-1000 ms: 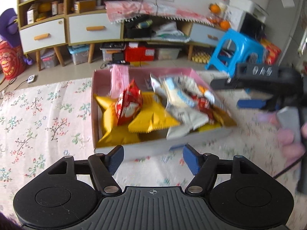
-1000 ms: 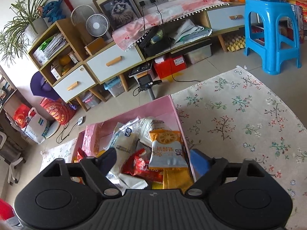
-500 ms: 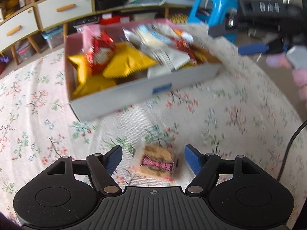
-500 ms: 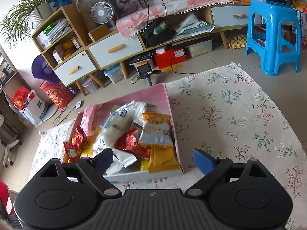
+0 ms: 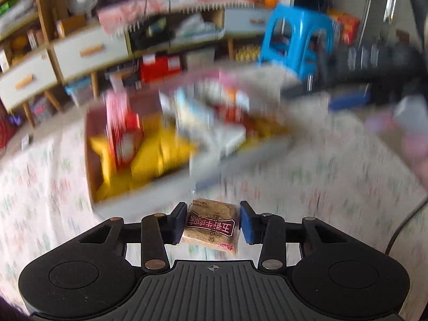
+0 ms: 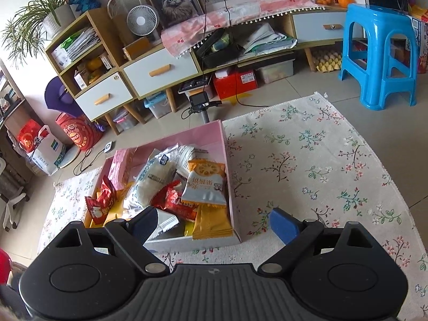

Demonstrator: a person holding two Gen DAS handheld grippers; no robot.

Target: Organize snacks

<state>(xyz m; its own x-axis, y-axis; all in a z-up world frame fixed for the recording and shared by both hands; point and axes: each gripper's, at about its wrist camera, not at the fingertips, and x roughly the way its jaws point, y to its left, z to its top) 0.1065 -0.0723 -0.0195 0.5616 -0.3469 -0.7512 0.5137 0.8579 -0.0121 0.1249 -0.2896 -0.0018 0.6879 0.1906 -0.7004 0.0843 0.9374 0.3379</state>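
Left wrist view: heavy motion blur was noted over everything beyond the gripper itself. A small brown snack packet [image 5: 210,223] with a dark red label was seen between the blue pads of the left gripper [image 5: 213,222]. The jaws were closing; the left pad appeared to touch the packet's edge, while a thin gap seemed to remain at the right pad, so a firm grip could not be confirmed. The packet lay low over the floral cloth [image 5: 307,176], just near of the box [image 5: 92,187], which sat further off and to the left. The gripper was pitched steeply downward. The right gripper was visible only as a dark blurred shape at far right.

Right wrist view: the pink-walled box [image 6: 223,144] was recorded as already well filled, with a white rice-cracker bag [image 6: 152,179], an orange-and-silver packet [image 6: 204,184], red packets and yellow packets heaped inside. The right gripper [image 6: 211,220] was held wide apart with nothing between its pads, angled down over the box's near right corner. No loose snacks were seen on the cloth to the right.

Judgement: most of the sorting was taken as done; the brown packet remained to be placed in the box.
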